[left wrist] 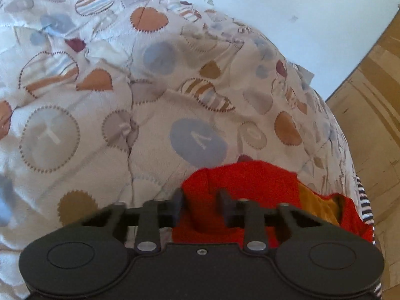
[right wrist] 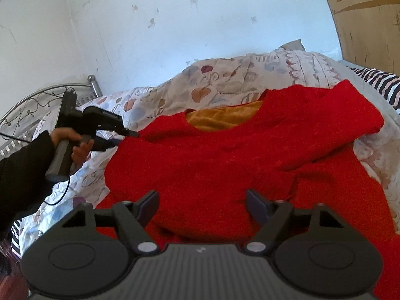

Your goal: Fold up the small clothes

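Nearest the right wrist camera, the right gripper (right wrist: pixel 202 206) hovers with its jaws spread wide and nothing between them, just above the lower part of a red sweater (right wrist: pixel 225 165) that lies spread across the bed. The sweater's neck opening faces away and shows a mustard-yellow lining (right wrist: pixel 222 117); one sleeve is folded over toward the right side. At the sweater's left shoulder the left gripper (left wrist: pixel 200 200), held by the person's hand (right wrist: pixel 72 142), has its jaws drawn narrow and pinches a fold of the red fabric between its fingers. Under the sweater lies a pale quilt (left wrist: pixel 150 100) printed with hearts and circles. A striped cloth (right wrist: pixel 382 82) lies at the far right edge. Beyond stand a metal bed frame (right wrist: pixel 30 105), a white wall (right wrist: pixel 175 25) and a wooden panel (right wrist: pixel 370 20).
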A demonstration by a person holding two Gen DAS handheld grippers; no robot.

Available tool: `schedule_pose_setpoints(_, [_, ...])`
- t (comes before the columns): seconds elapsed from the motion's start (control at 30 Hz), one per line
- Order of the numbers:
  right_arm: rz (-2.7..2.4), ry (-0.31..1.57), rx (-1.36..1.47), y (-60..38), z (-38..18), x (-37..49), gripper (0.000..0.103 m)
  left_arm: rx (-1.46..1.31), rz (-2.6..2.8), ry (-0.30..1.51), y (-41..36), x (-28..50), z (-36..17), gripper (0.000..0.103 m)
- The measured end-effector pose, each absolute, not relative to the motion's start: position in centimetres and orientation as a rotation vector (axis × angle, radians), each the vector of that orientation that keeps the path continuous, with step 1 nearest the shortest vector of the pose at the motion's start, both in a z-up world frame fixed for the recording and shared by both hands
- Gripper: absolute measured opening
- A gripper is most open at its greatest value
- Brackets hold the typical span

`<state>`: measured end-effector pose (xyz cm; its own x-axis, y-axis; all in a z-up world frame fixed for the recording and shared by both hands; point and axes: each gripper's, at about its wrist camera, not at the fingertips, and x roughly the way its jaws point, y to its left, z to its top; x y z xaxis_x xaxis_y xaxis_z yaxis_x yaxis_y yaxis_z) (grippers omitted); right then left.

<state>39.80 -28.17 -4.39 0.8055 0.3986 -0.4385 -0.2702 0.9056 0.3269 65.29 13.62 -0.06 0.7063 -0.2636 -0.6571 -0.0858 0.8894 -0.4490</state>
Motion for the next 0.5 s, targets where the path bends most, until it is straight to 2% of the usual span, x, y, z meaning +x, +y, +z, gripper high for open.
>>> schedule_pose_setpoints(0.07, [0.366, 0.524, 0.255, -28.2, -4.4, 39.7, 0.082, -0.408, -0.089, 0.747, 13.0, 65.2, 0.6, 0.009])
schedule_pose_setpoints(0.27, [0.376, 0.540, 0.243, -27.9, -4.8, 39.8, 0.082, 0.031, 0.025, 0.566, 9.0, 63.6, 2.7, 0.005])
schedule_pose_setpoints(0.33, [0.374, 0.544, 0.231, -27.6, -4.9, 39.8, 0.082, 0.112, 0.043, 0.560, 8.0, 63.6, 2.4, 0.005])
schedule_pose_setpoints(0.43, [0.371, 0.547, 0.222, -27.5, -4.9, 39.8, 0.083, 0.035, 0.026, 0.617, 8.8, 64.3, 1.8, 0.007])
schedule_pose_setpoints(0.47, [0.370, 0.547, 0.222, -27.4, -5.0, 39.8, 0.084, -0.030, -0.003, 0.628, 9.6, 64.4, 1.7, 0.012])
schedule_pose_setpoints(0.5, [0.371, 0.545, 0.223, -27.5, -5.0, 39.8, 0.084, -0.079, -0.025, 0.632, 10.3, 64.3, 1.7, 0.022])
